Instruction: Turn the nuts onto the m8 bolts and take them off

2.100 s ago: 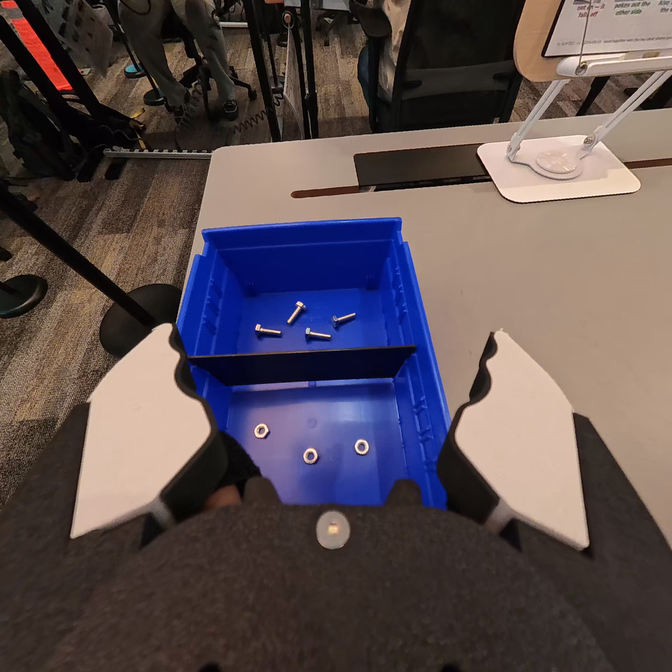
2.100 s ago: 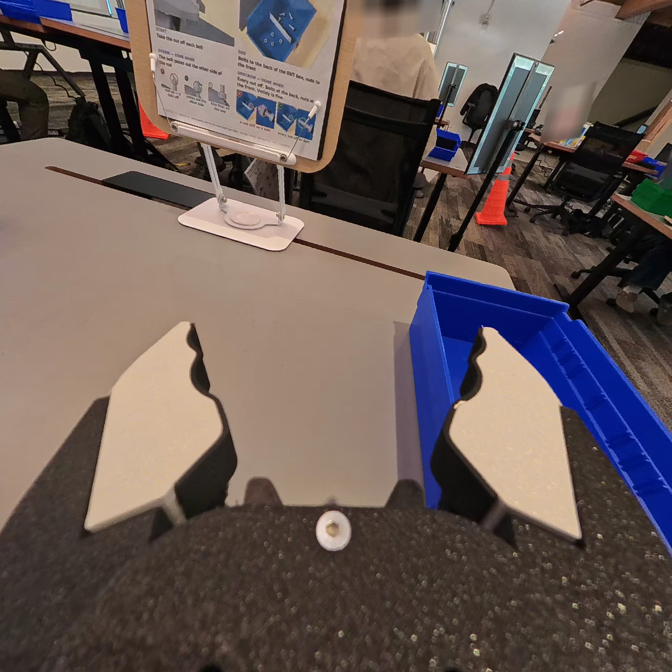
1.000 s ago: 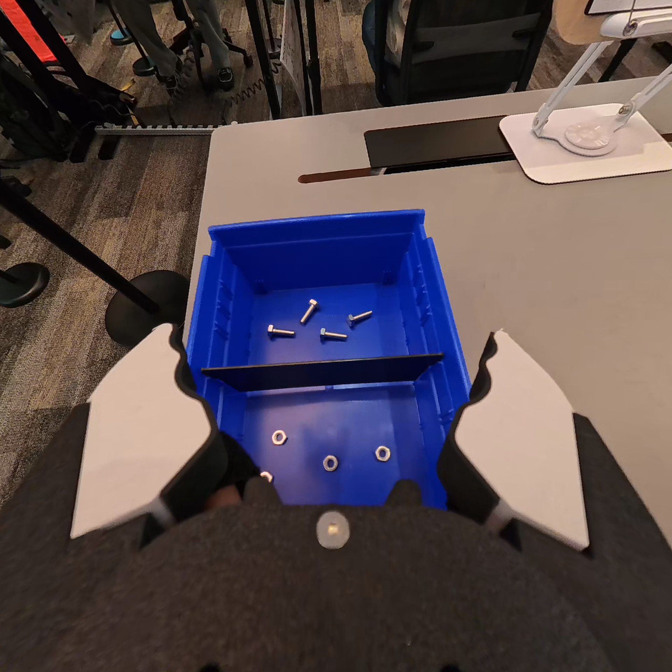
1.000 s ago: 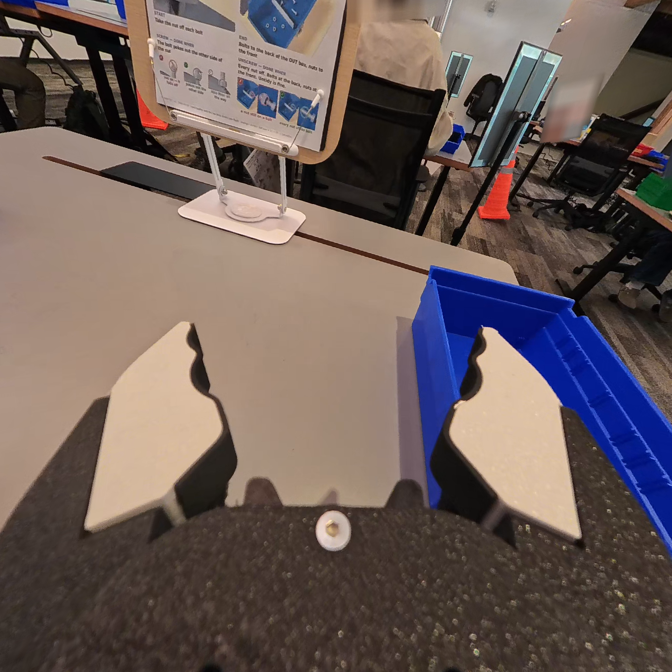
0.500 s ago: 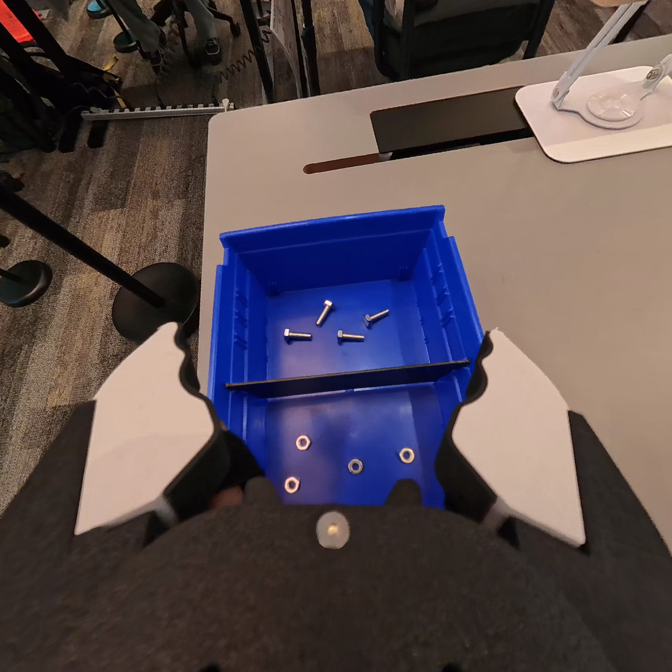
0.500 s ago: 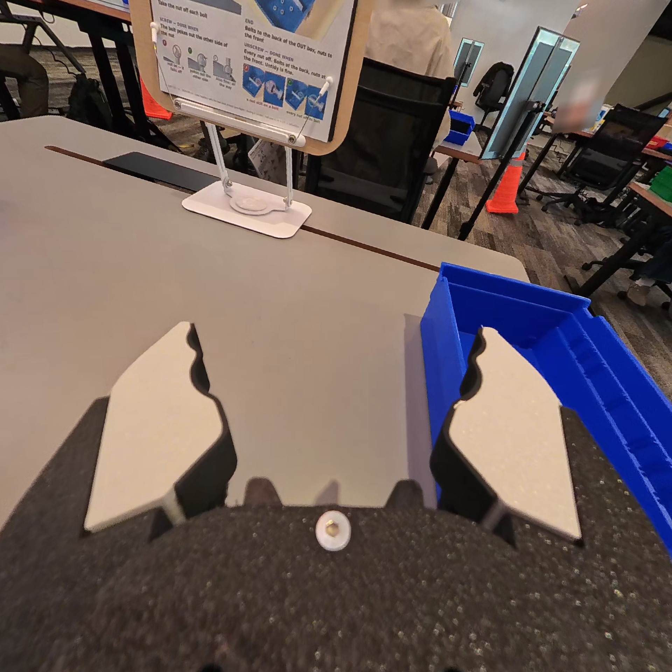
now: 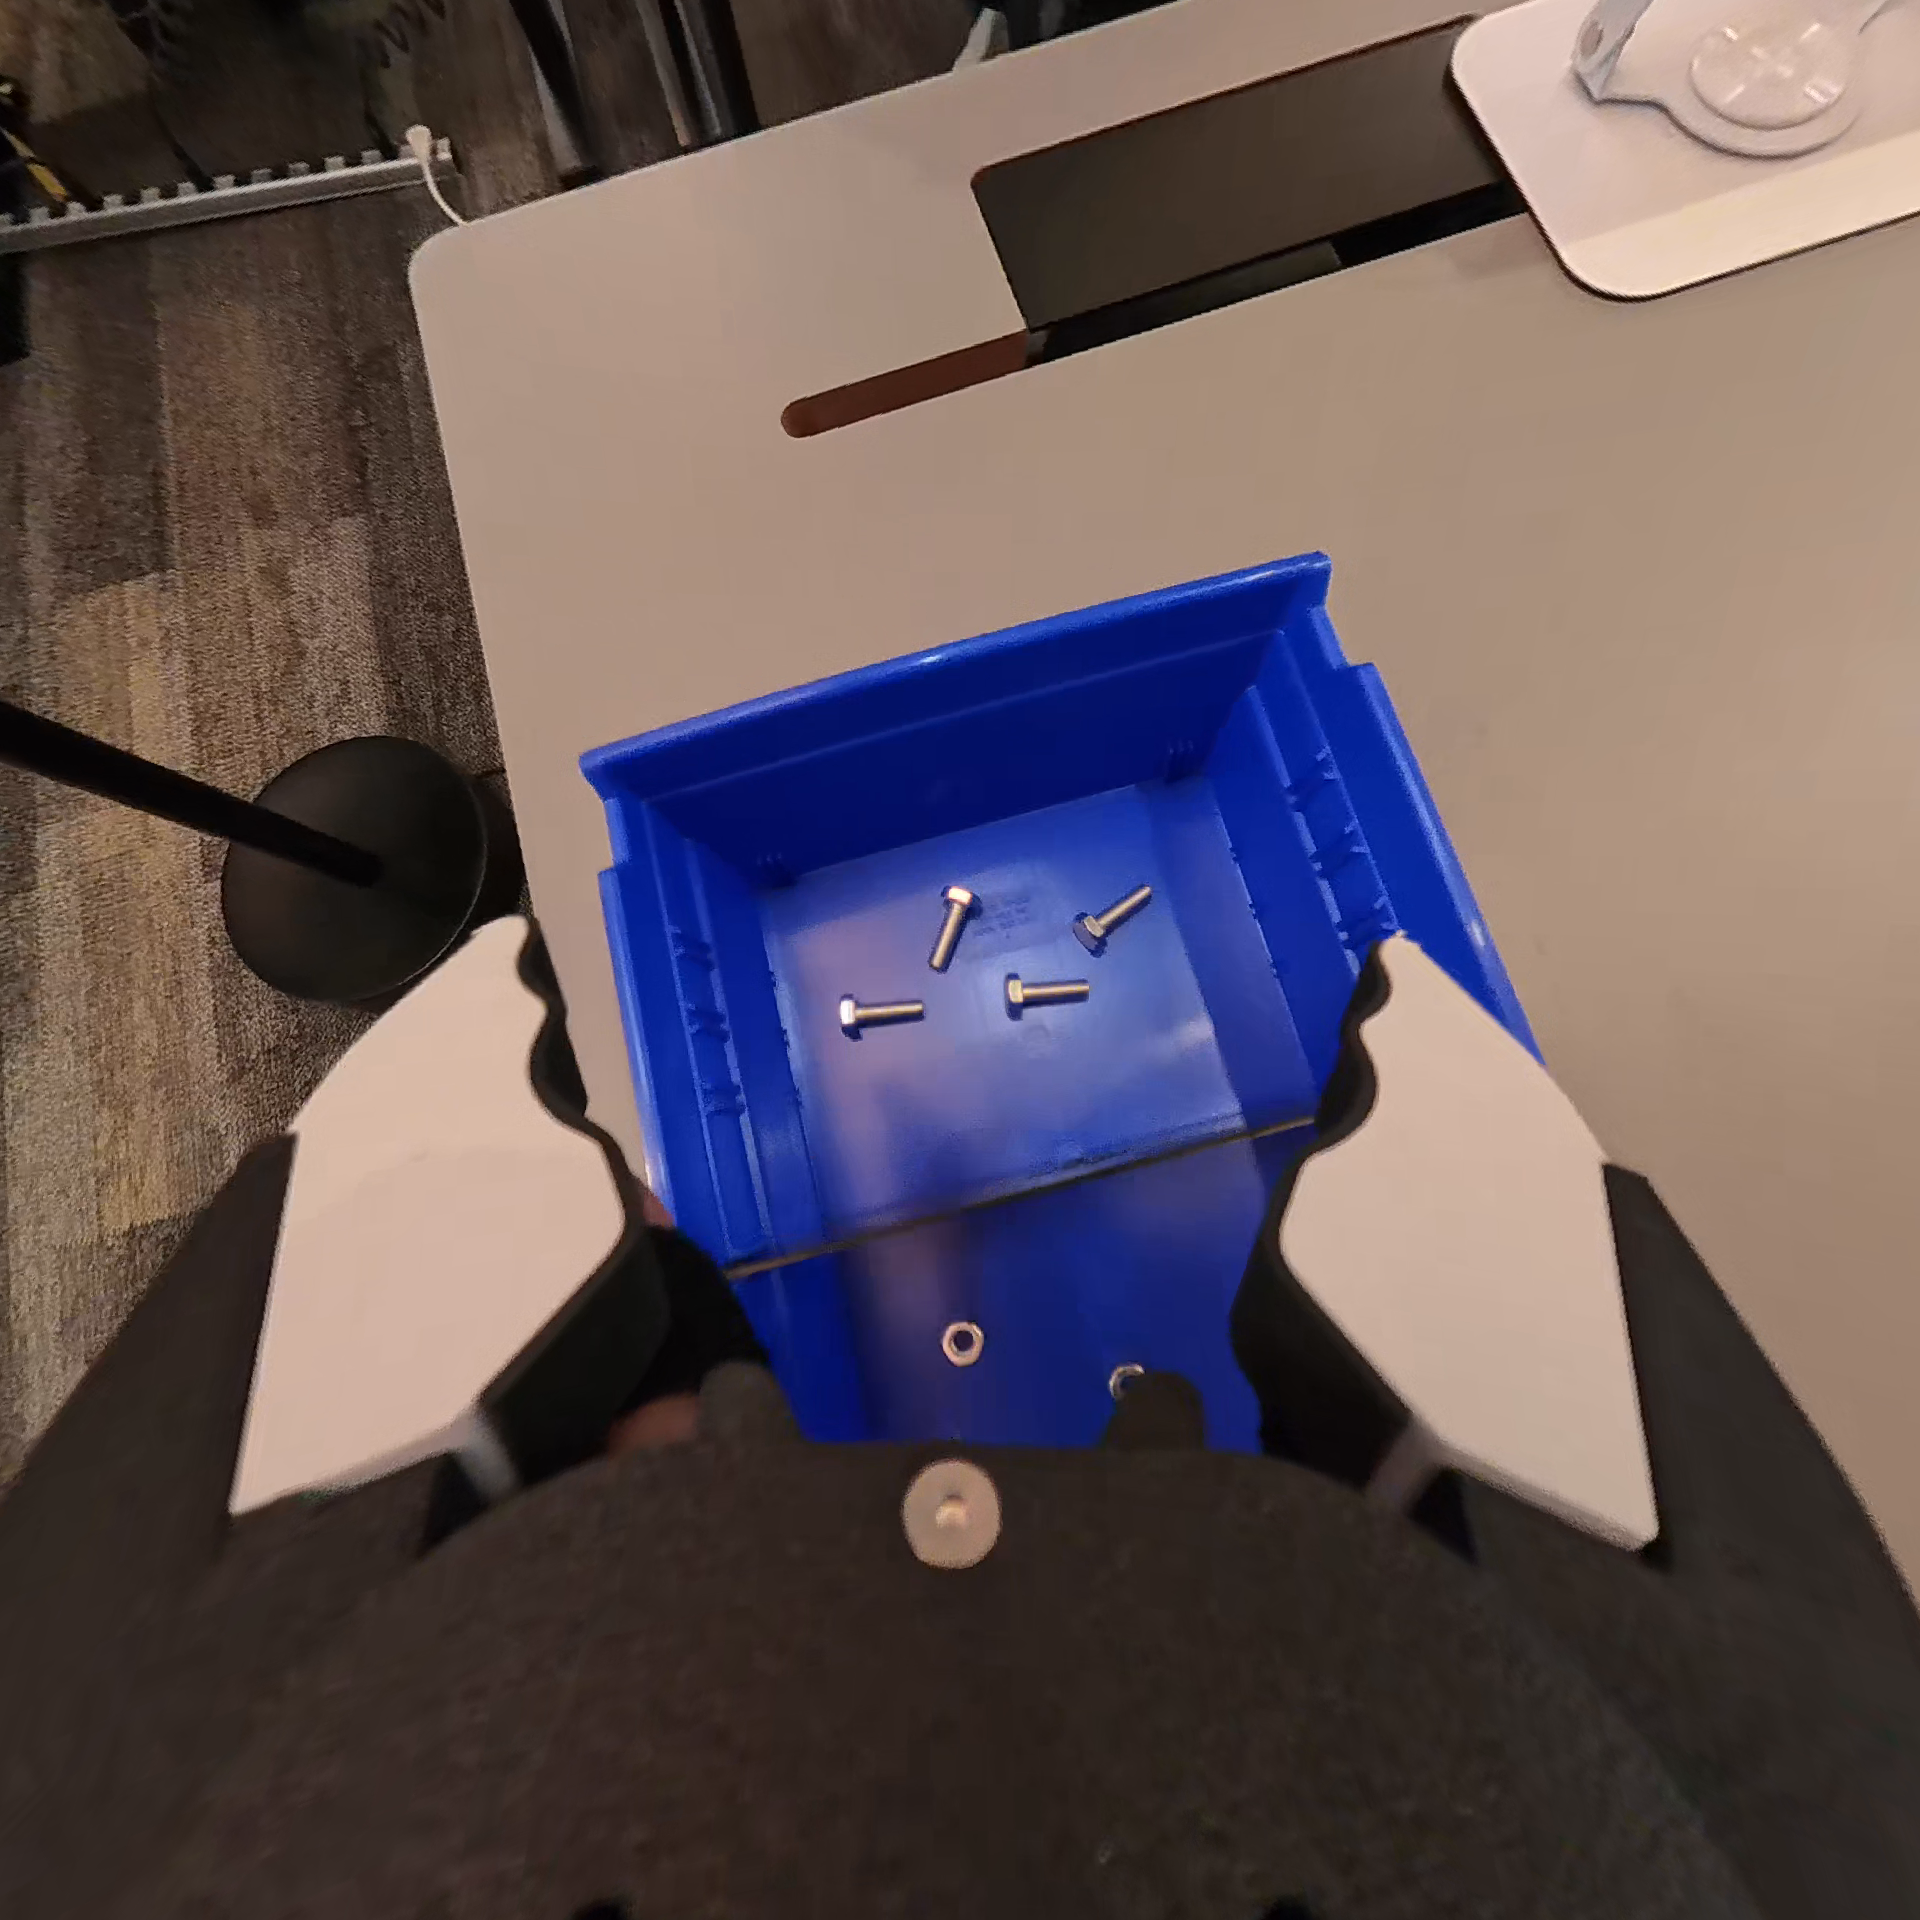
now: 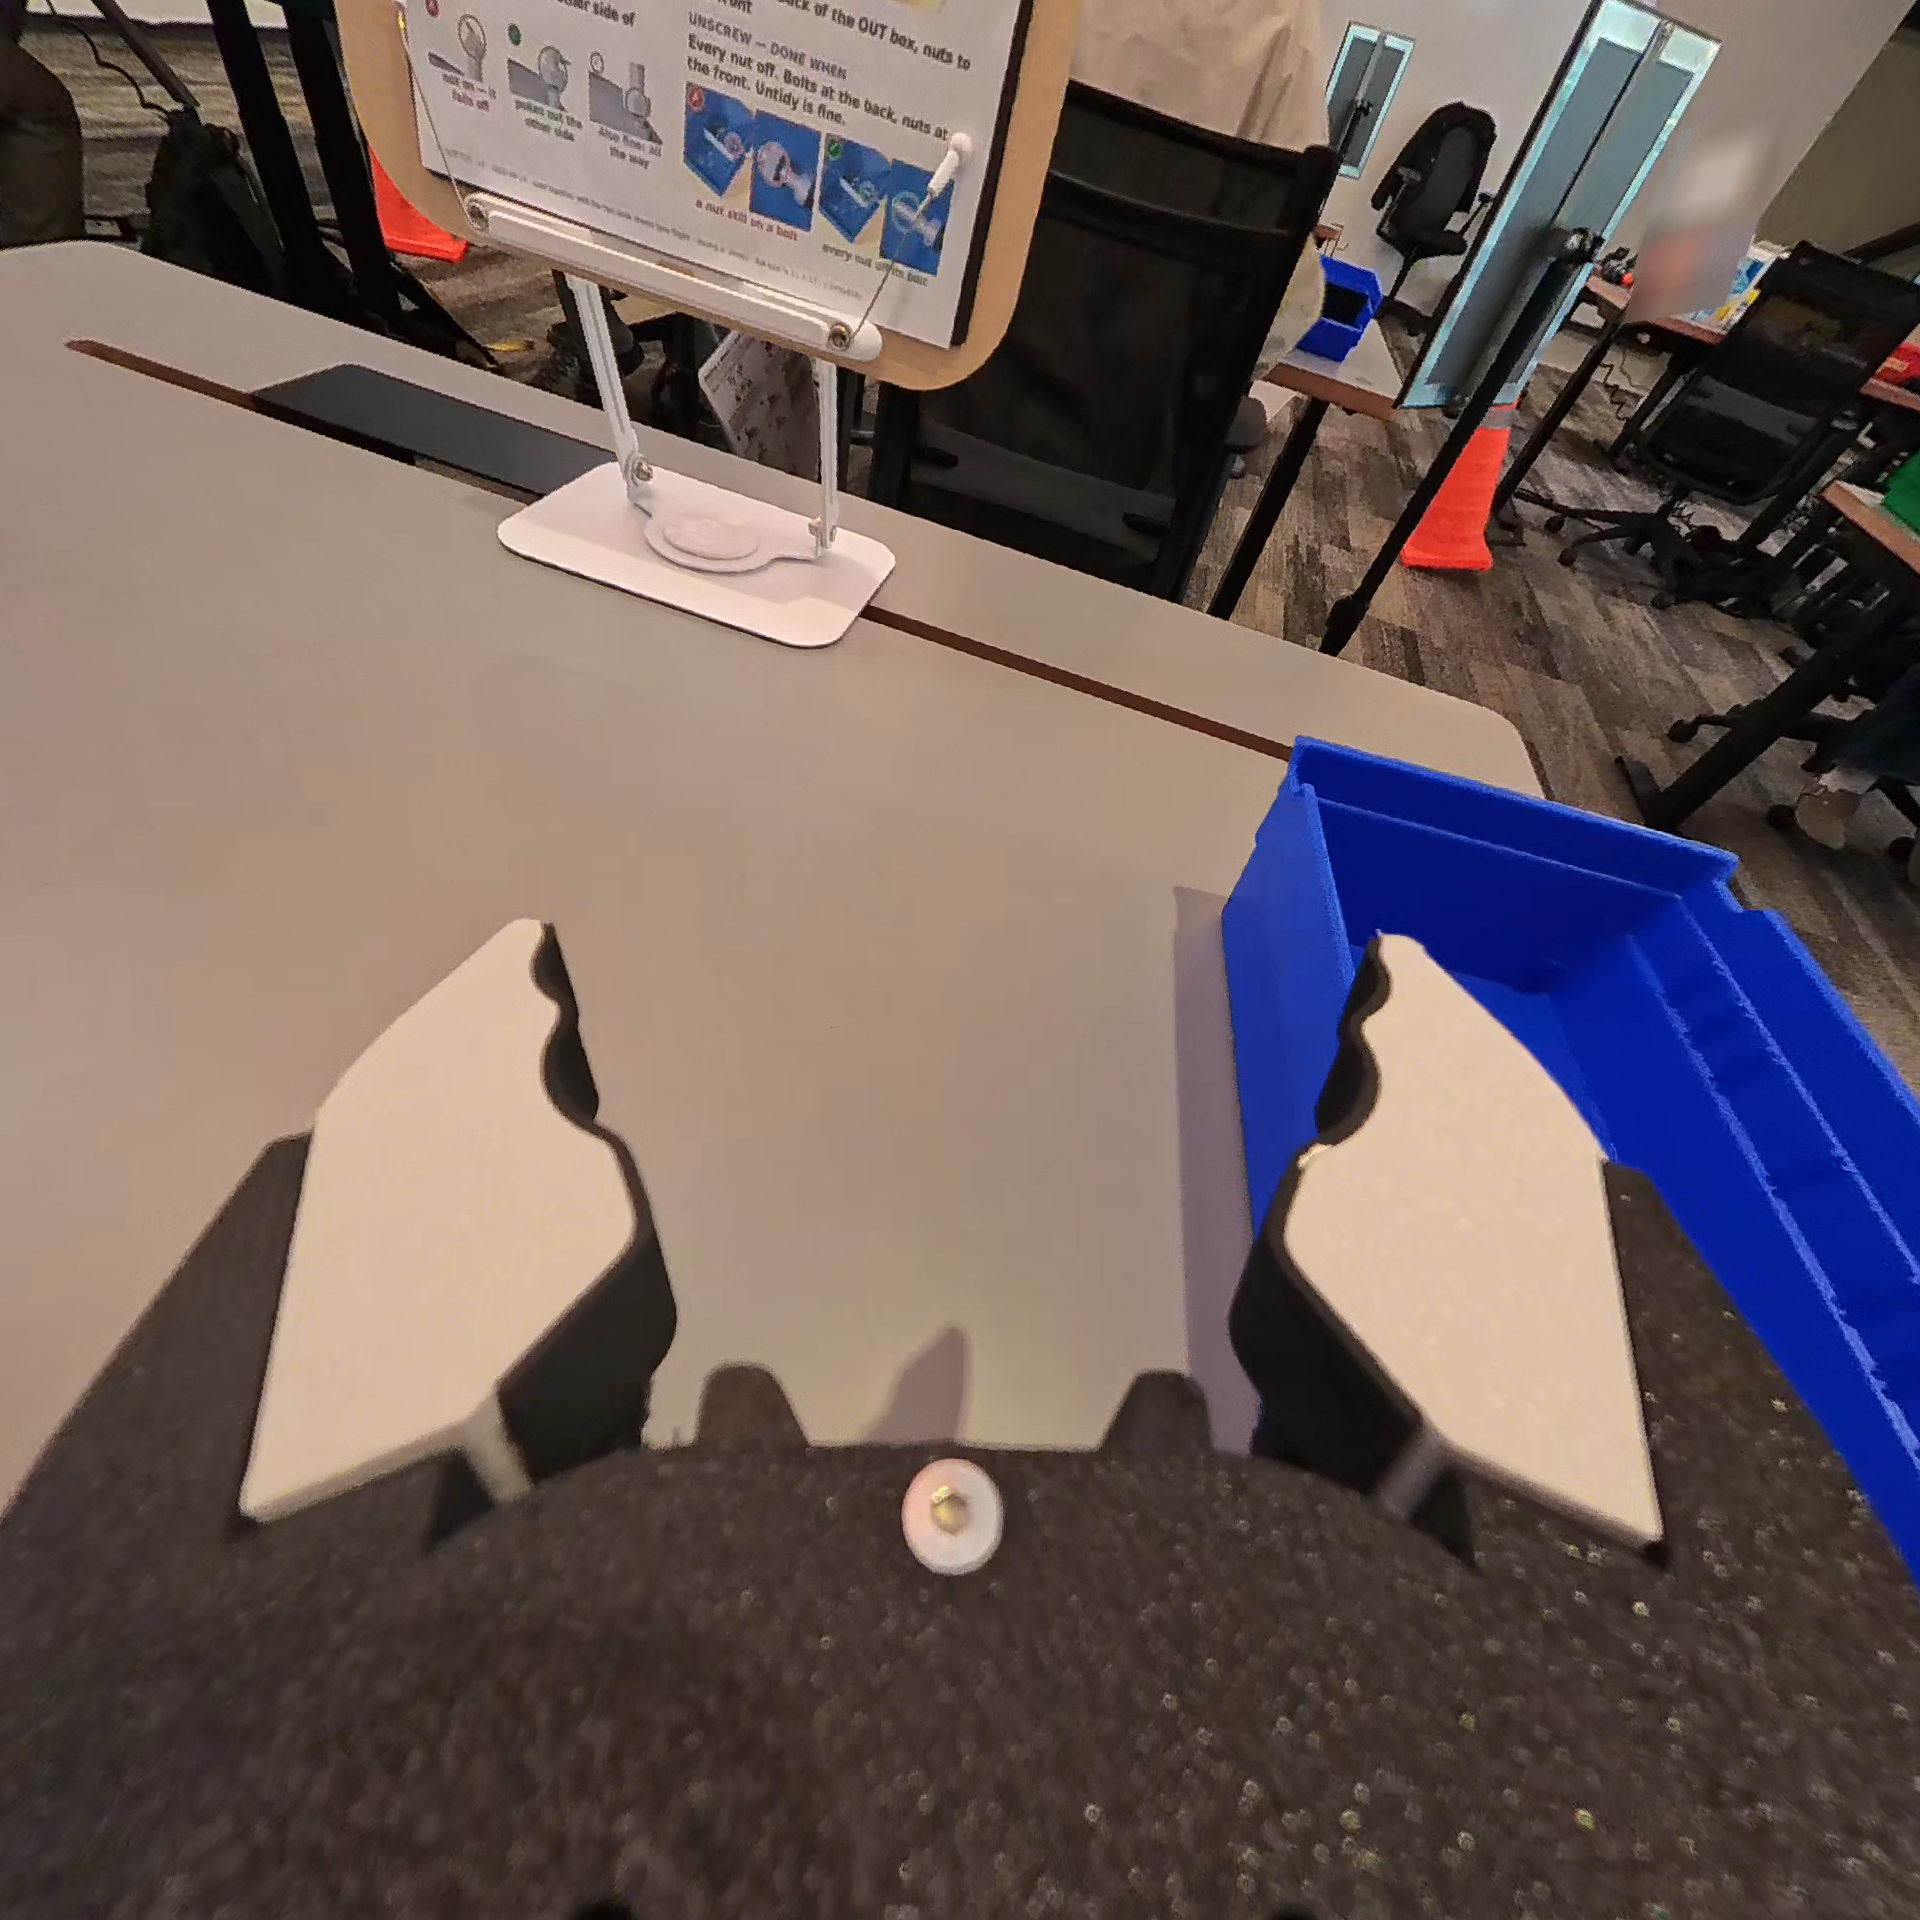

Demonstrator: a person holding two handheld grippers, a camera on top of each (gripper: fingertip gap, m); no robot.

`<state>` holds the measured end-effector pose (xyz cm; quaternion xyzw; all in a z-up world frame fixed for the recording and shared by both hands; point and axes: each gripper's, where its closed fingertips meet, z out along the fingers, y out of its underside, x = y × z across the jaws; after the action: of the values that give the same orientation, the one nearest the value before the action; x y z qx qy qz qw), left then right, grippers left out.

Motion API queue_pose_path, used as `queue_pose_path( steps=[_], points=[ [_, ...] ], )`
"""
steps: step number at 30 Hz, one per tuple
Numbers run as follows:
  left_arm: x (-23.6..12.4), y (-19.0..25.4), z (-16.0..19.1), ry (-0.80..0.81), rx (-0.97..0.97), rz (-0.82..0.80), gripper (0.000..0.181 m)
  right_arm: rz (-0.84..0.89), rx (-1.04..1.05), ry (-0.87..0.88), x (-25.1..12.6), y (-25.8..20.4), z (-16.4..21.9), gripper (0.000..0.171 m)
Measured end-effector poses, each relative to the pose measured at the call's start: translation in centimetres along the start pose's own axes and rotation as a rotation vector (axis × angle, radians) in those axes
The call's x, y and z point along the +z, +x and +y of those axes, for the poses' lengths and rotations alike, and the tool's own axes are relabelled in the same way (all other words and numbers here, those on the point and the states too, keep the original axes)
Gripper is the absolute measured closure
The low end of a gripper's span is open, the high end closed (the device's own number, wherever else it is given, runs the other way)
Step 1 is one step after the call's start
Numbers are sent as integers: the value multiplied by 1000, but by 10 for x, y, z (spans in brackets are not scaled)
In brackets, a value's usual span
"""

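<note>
A blue bin [image 7: 956,686] sits at the left edge of the grey table [image 7: 1558,520]. A dark divider [image 7: 997,1205] splits it. Several silver bolts [image 7: 881,1012] lie loose in the far compartment. Two nuts show in the near compartment, one [image 7: 961,1342] in full and one [image 7: 1125,1380] partly hidden by my gripper body. My left gripper [image 7: 951,987] is open and empty, held above the bin with its fingers astride it. My right gripper [image 8: 956,987] is open and empty above bare table, just left of a second blue bin [image 8: 1507,842] whose inside is mostly hidden.
A white stand base [image 8: 696,556] holding an instruction board [image 8: 717,156] stands at the table's far side; it also shows in the left wrist view [image 7: 1704,125]. A black panel [image 7: 1226,229] and a slot [image 7: 904,390] lie in the tabletop. A black post base [image 7: 353,862] stands on the floor left of the table.
My left gripper has moved forward over the bin, so the bolts lie between its fingers and fewer nuts show. My right gripper has shifted slightly. Both stay open.
</note>
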<state>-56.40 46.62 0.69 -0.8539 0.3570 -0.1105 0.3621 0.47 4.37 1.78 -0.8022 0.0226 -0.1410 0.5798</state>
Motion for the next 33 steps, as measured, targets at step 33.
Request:
queue_pose_path(
  steps=[33],
  points=[
    [30, -2, 11, -209, 549, 307, 67, -14, -41, -83, 33, -23, 5, 35]
  ],
)
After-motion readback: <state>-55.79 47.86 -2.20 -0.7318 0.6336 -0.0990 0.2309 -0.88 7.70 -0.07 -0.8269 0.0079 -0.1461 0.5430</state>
